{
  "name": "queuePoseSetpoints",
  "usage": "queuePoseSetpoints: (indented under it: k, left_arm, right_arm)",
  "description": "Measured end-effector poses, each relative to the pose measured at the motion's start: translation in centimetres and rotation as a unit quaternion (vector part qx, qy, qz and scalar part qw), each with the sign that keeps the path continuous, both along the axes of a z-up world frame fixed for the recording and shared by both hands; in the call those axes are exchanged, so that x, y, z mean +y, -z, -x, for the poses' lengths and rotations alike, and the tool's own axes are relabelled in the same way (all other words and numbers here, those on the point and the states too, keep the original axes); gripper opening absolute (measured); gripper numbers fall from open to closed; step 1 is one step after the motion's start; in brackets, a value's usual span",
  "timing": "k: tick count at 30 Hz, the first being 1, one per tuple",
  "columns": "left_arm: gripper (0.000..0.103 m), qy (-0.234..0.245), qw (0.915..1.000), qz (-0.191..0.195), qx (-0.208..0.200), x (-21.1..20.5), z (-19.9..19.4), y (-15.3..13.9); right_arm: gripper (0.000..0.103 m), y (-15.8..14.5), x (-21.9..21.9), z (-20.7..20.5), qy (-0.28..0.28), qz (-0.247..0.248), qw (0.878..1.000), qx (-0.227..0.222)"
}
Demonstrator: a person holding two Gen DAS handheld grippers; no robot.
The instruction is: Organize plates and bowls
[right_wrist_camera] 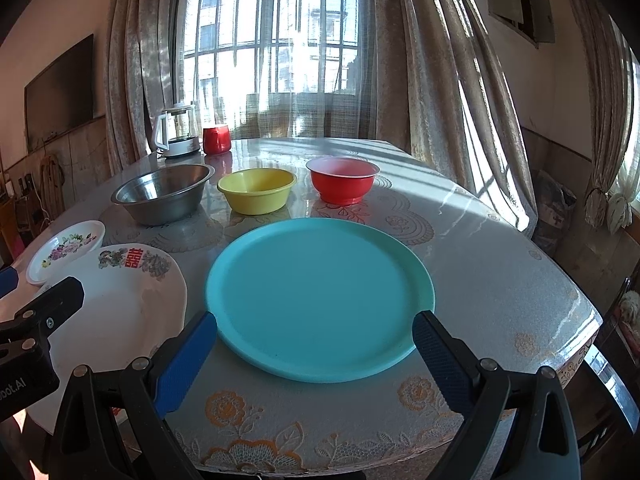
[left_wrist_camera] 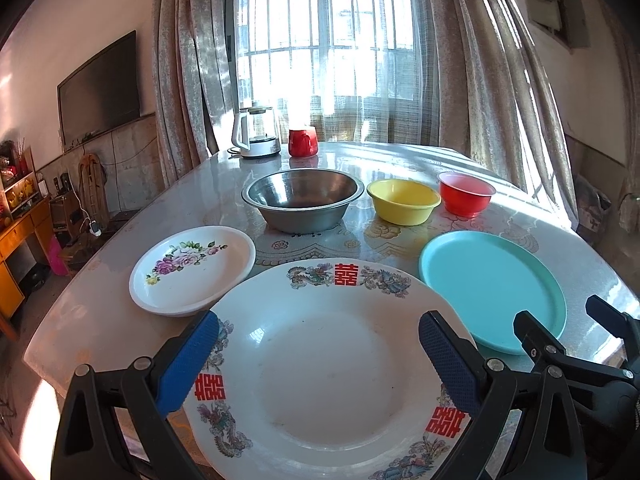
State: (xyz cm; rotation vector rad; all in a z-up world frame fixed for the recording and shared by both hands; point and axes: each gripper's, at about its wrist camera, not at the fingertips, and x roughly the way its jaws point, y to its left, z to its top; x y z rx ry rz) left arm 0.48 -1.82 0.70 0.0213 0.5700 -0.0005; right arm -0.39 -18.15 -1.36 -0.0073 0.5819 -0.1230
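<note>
A: Take the steel mixing bowl (left_wrist_camera: 304, 200) as the landmark. Why is everything spread out like that?

B: It reads as an unsorted start. Just beside the steel bowl, toward the sunlit side, sits the yellow plastic bowl (left_wrist_camera: 403, 201), and beyond that the red plastic bowl with a pale inside (left_wrist_camera: 466, 193); the three form a row. Nearer the camera than the steel bowl lie three plates: the small white plate with painted flowers (left_wrist_camera: 192, 270), the large white plate with red characters and dragon motifs (left_wrist_camera: 320, 372), and the flat turquoise plastic plate (left_wrist_camera: 492, 290). Nothing is stacked, so I judge the organizing hasn't begun.

A: And the tools?

B: The left gripper (left_wrist_camera: 319, 340) hangs over the large white plate, its blue pads spread wide, nothing between them. The right gripper (right_wrist_camera: 315, 338) is likewise wide open and empty, poised at the turquoise plate's near rim. Each seems lined up on the plate it might take first.

A: What can't you make out?

B: The large white plate's near edge is cut off by the frame and partly covered by the gripper arms. Whether the two white plates touch, I cannot tell. Behind the steel bowl, a glass kettle (left_wrist_camera: 256, 133) and red mug (left_wrist_camera: 303, 143) stand against window glare.
</note>
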Motion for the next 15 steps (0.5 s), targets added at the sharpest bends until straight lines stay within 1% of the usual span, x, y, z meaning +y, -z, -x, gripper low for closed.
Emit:
queuePoseSetpoints:
  k: [11, 15]
  left_arm:
    - [0.101, 0.013, 0.9999, -0.006, 0.004, -0.9, -0.4, -0.1]
    - [0.101, 0.028, 0.9995, -0.008, 0.01, -1.4, -0.7, -0.2]
  right_arm:
    - [0.1, 0.1, -0.6, -0.1, 0.002, -0.01, 1.0, 0.0]
    - [0.1, 0.0, -1.4, 0.0, -0.002, -0.024, 1.0, -0.002]
